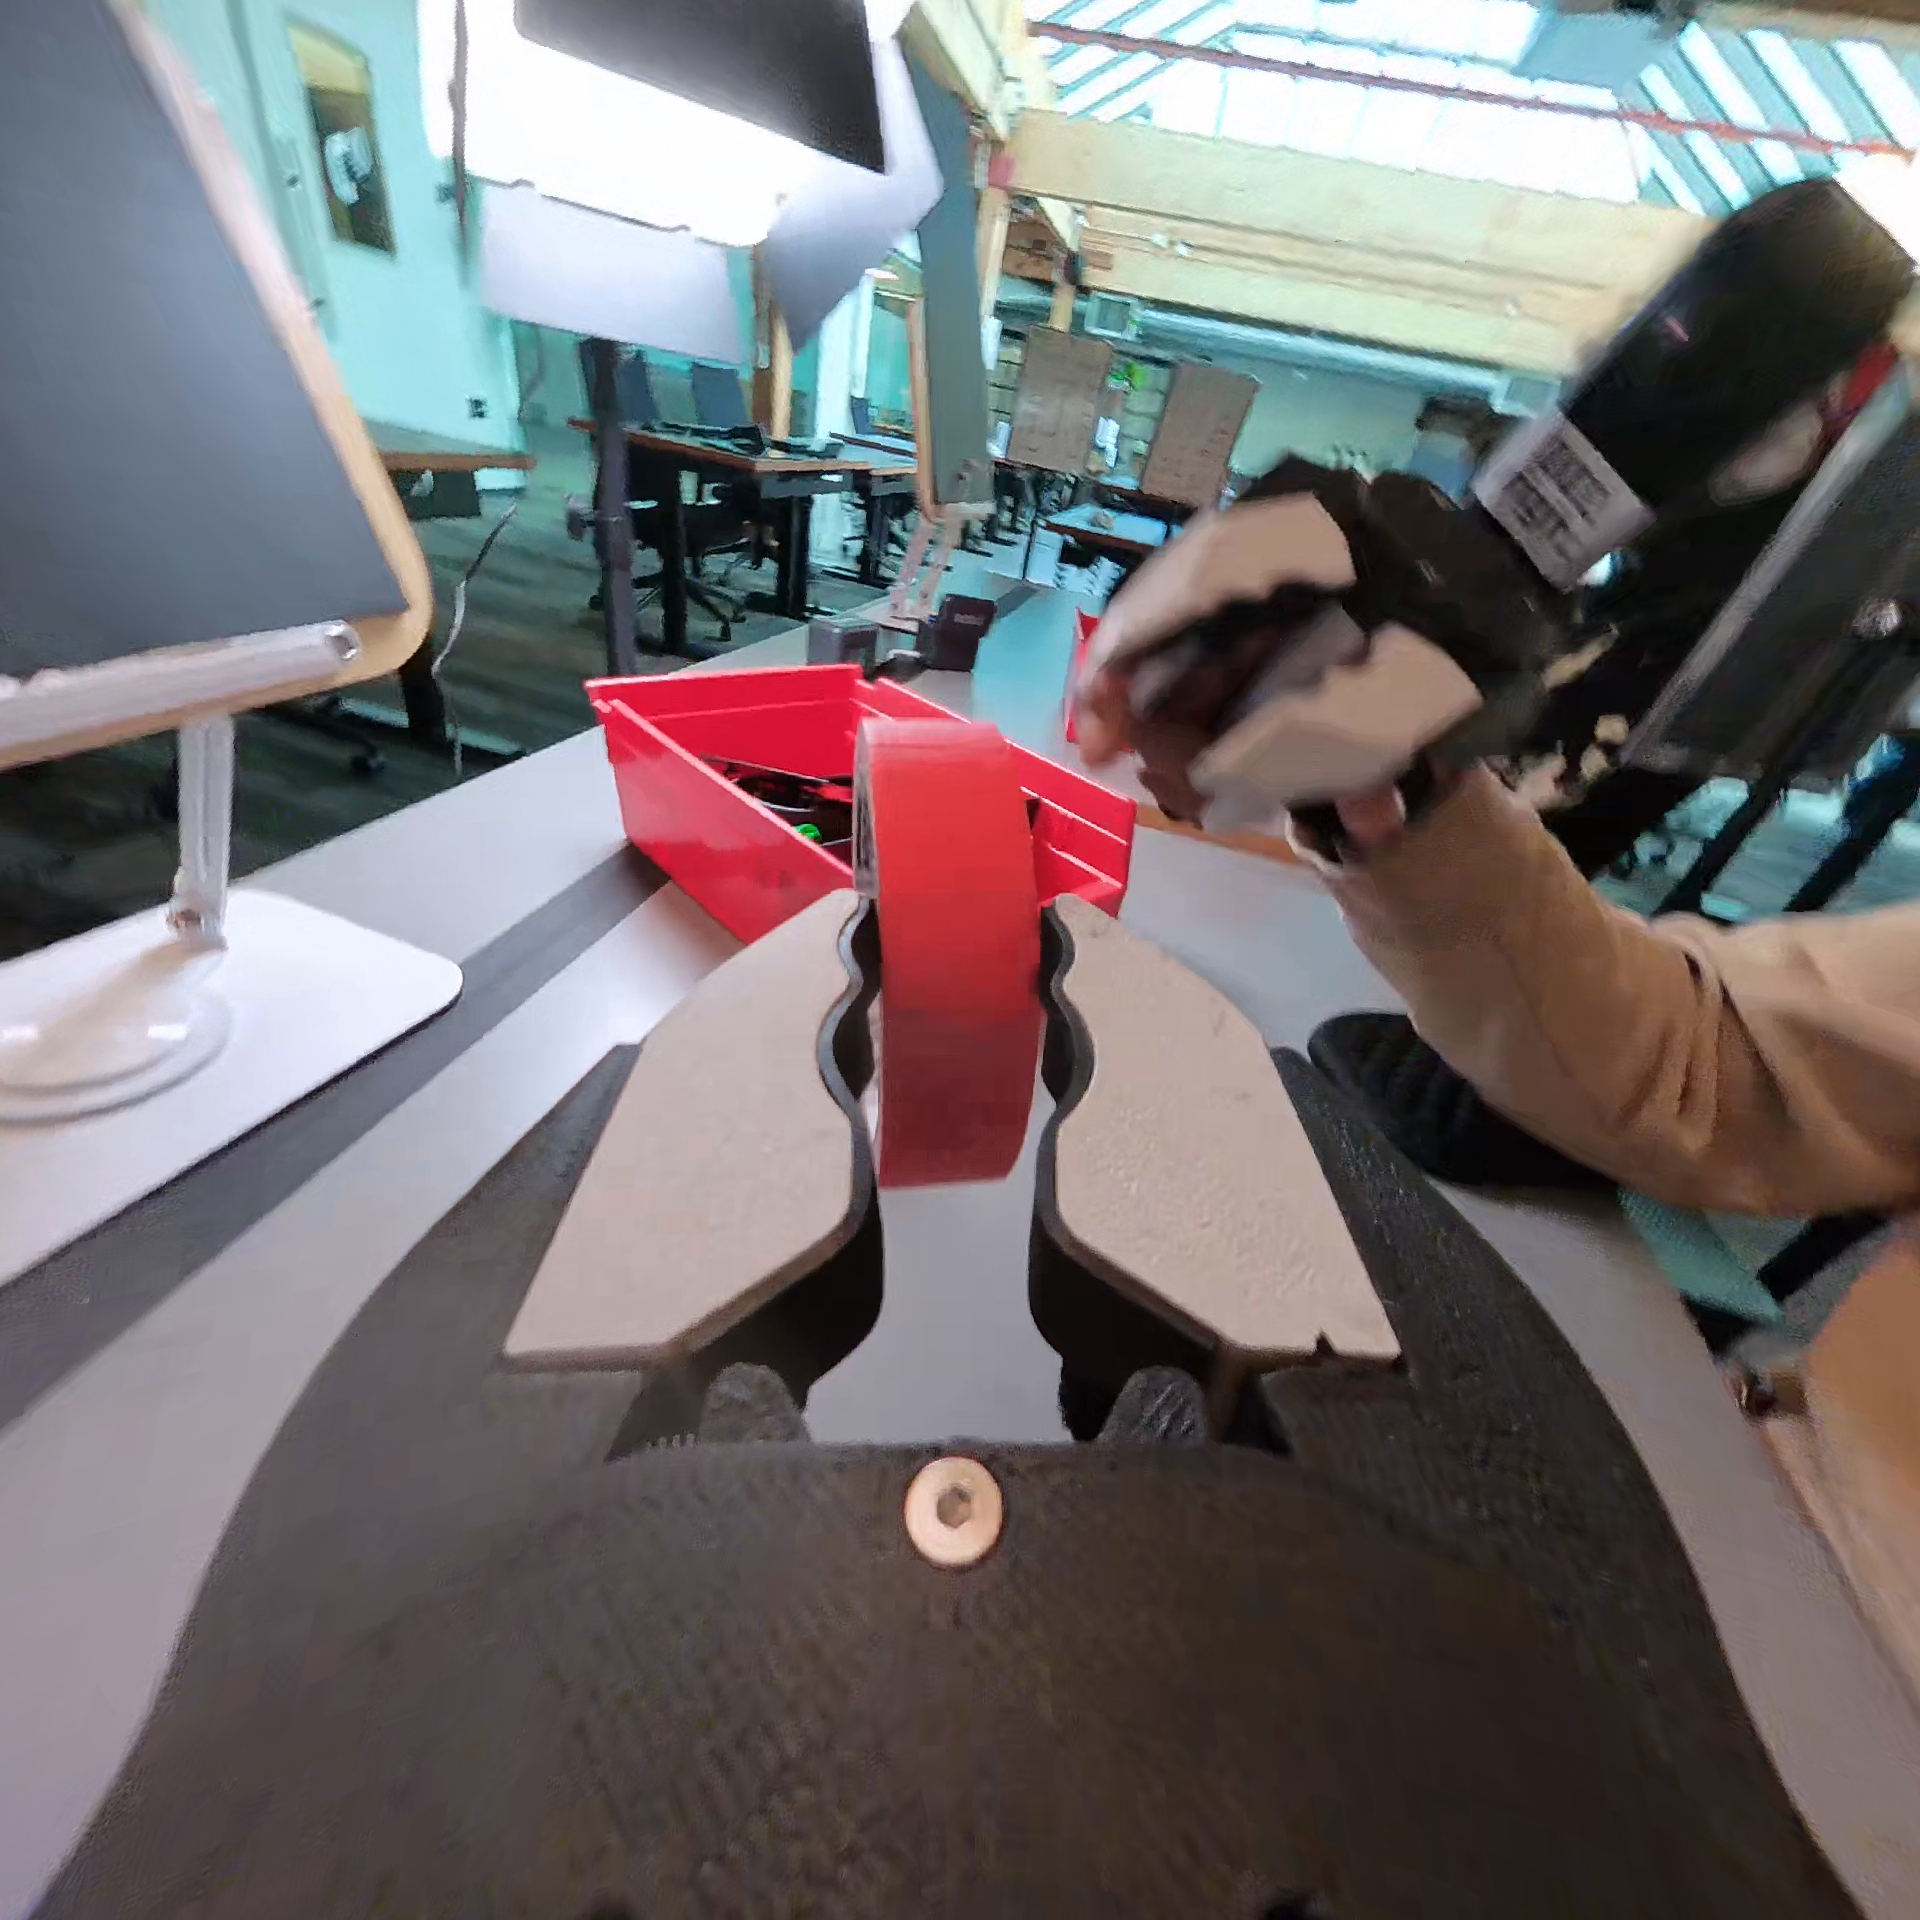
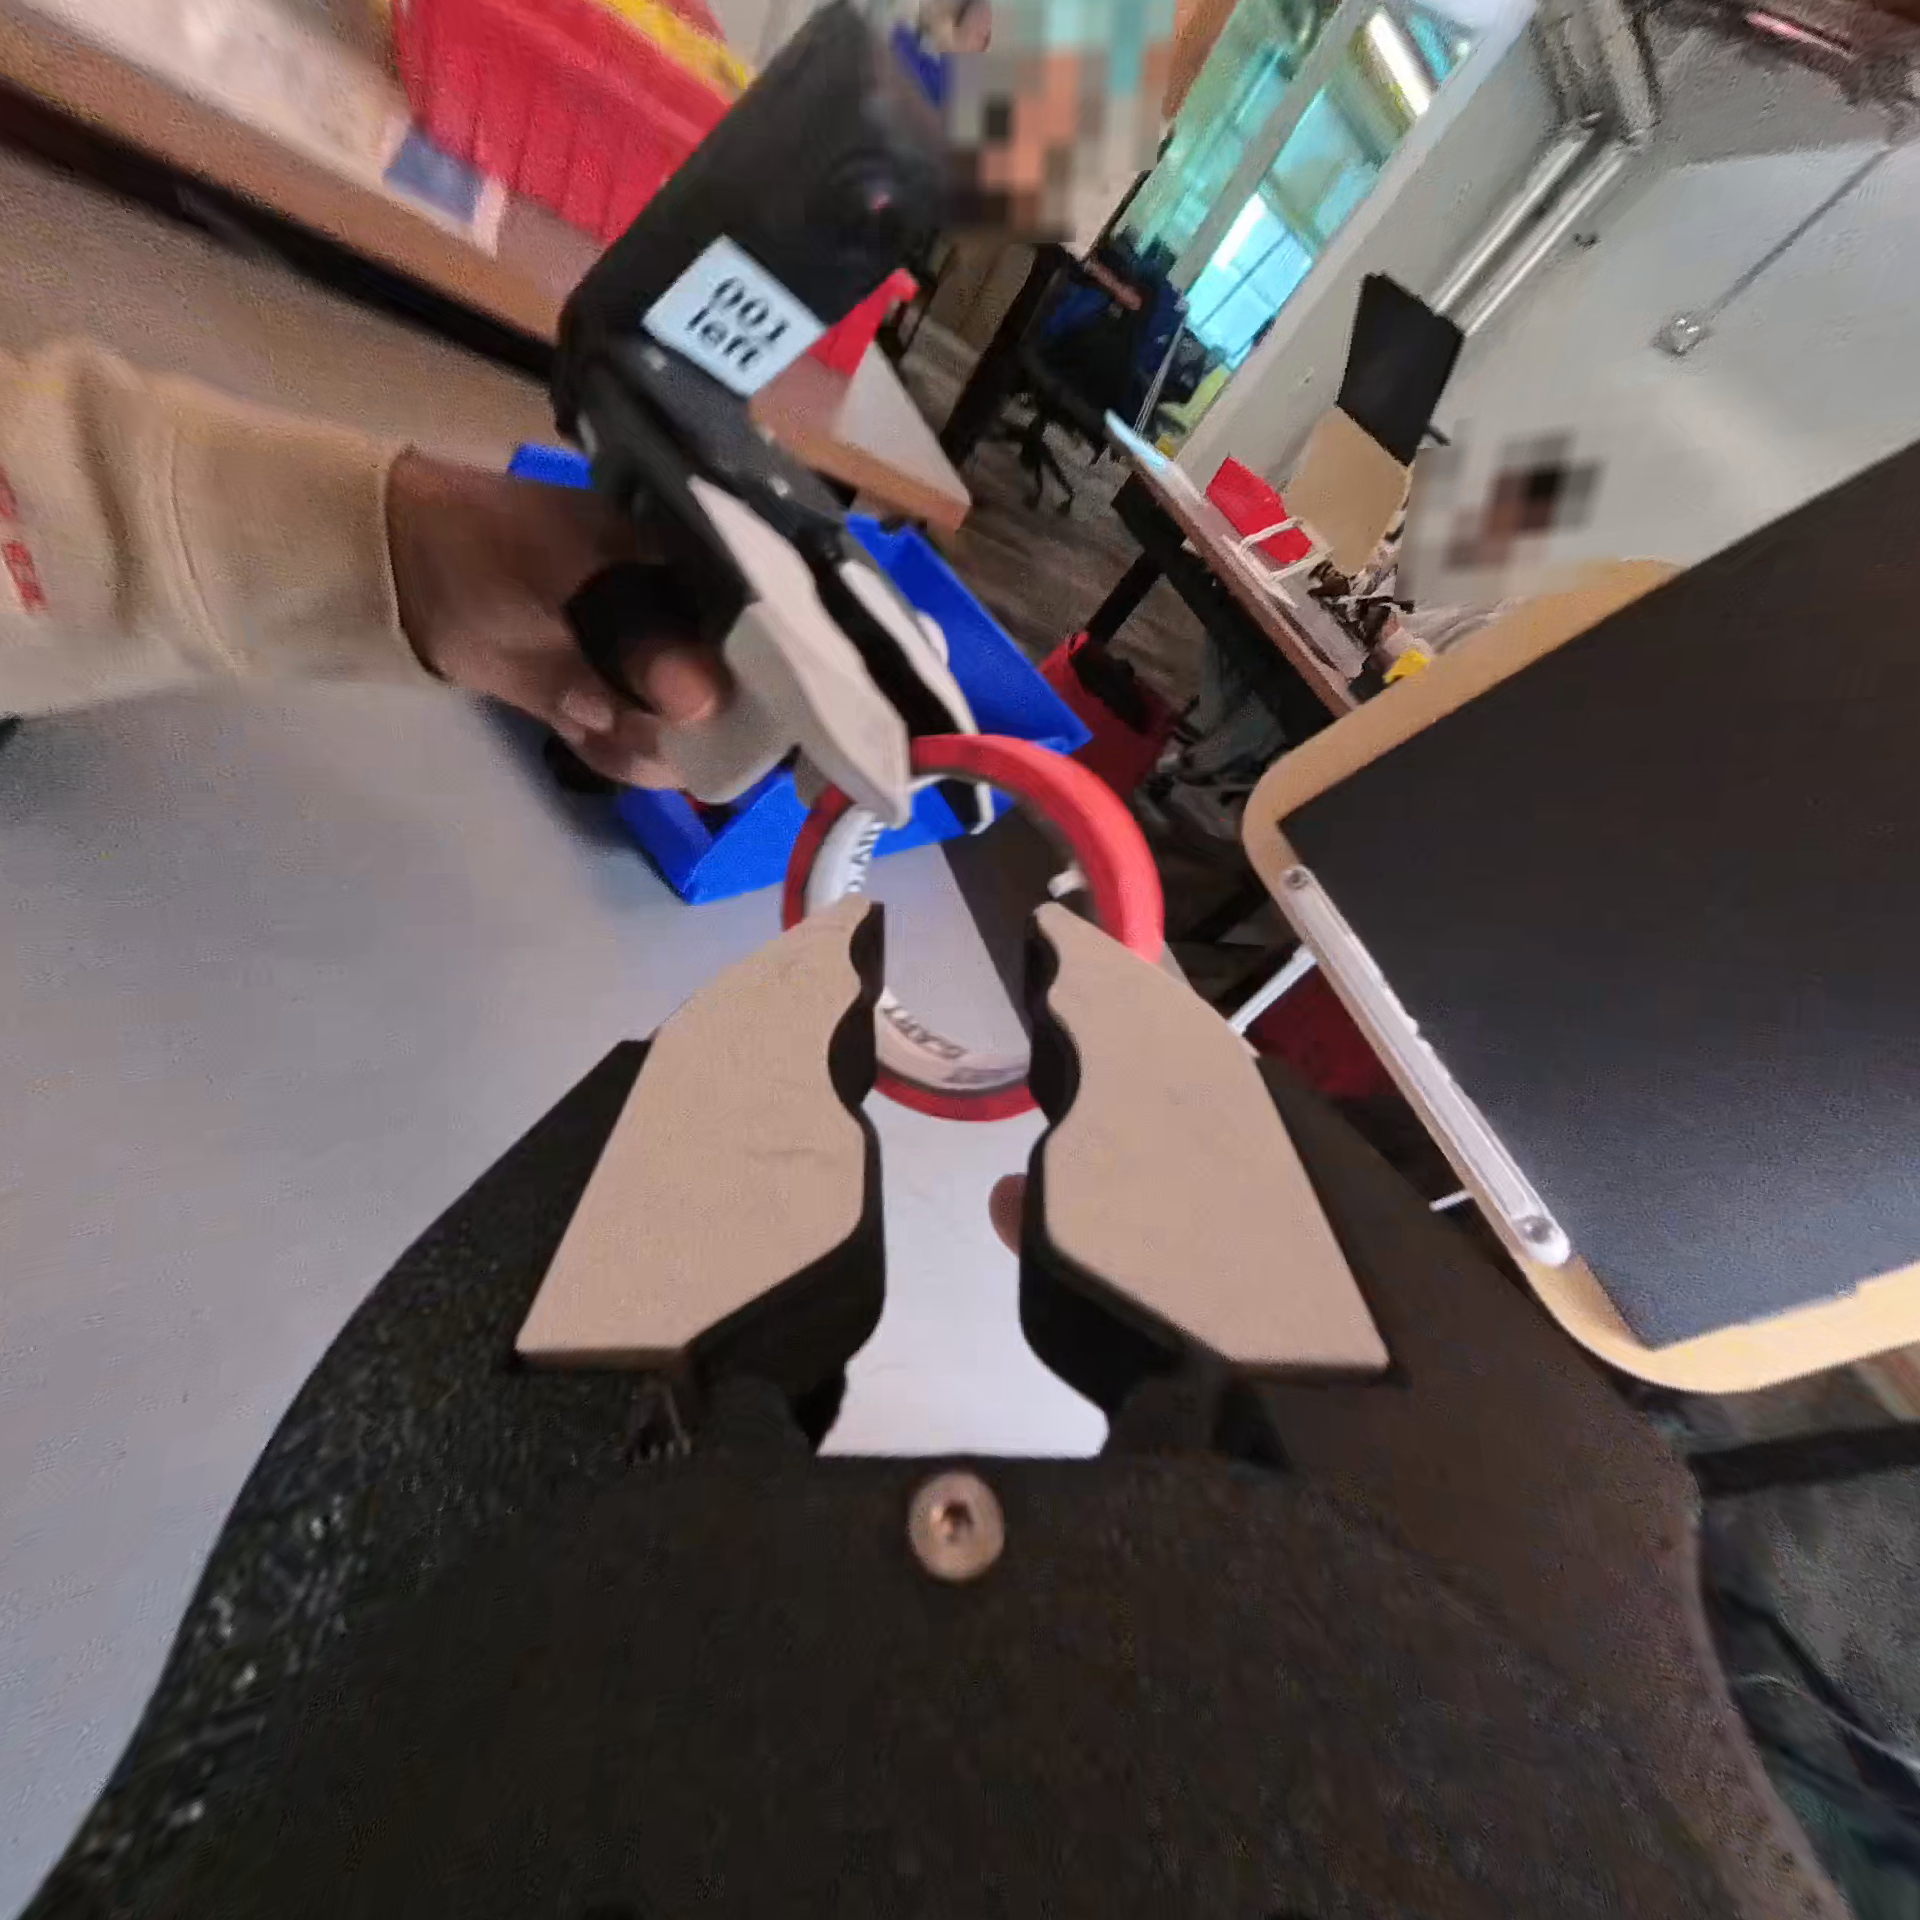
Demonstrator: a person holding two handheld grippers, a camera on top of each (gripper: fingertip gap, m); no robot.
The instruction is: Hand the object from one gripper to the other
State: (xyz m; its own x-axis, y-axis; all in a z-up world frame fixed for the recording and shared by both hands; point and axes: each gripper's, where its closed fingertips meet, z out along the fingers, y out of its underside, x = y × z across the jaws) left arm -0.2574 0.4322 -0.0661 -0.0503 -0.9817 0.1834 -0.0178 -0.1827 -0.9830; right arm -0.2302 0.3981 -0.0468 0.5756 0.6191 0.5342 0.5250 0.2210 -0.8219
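A red tape roll [image 1: 951, 987] stands on edge between the fingers of my left gripper [image 1: 956, 914], which is shut on it above the grey table [image 1: 447, 831]. My right gripper [image 1: 1153, 727] is blurred at the upper right of the left wrist view, held by a hand in a beige sleeve, apart from the roll. In the right wrist view the roll [image 2: 1101, 821] hangs face-on just beyond my right gripper [image 2: 956, 914], whose fingers stand a little apart and hold nothing. The left gripper [image 2: 925, 800] pinches the roll's top rim.
A red bin [image 1: 727, 821] holding dark items sits on the table behind the roll. A monitor [image 1: 156, 416] on a white stand [image 1: 208, 987] is at the left. A blue bin [image 2: 966, 644] lies behind the left gripper. The monitor [image 2: 1662, 883] is close on the right.
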